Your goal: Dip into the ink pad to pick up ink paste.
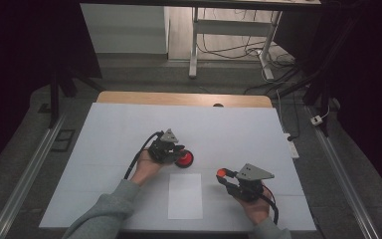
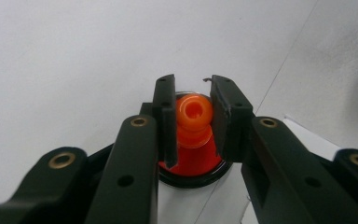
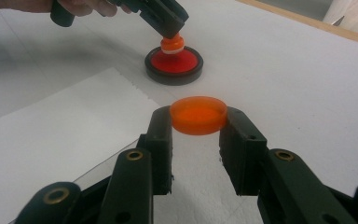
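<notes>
Right gripper (image 3: pixel 198 122) is nearest – it's clamped on a flat orange cap (image 3: pixel 198 114), held just above the white table (image 3: pixel 284 74). Bit further out, the left gripper (image 2: pixel 193 114) is pinching the orange knob (image 2: pixel 194 111) of a red stamp-like piece (image 3: pixel 173 60) sitting in its black base. A paper sheet (image 1: pixel 185 195) lies between the hands.

Dim rm, white table (image 1: pixel 129 124), desk legs (image 1: pixel 194 45)

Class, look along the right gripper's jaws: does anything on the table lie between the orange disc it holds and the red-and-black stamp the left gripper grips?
Nothing visible does. Bare white table separates the orange disc from the stamp; the paper sheet lies off to the side.
</notes>
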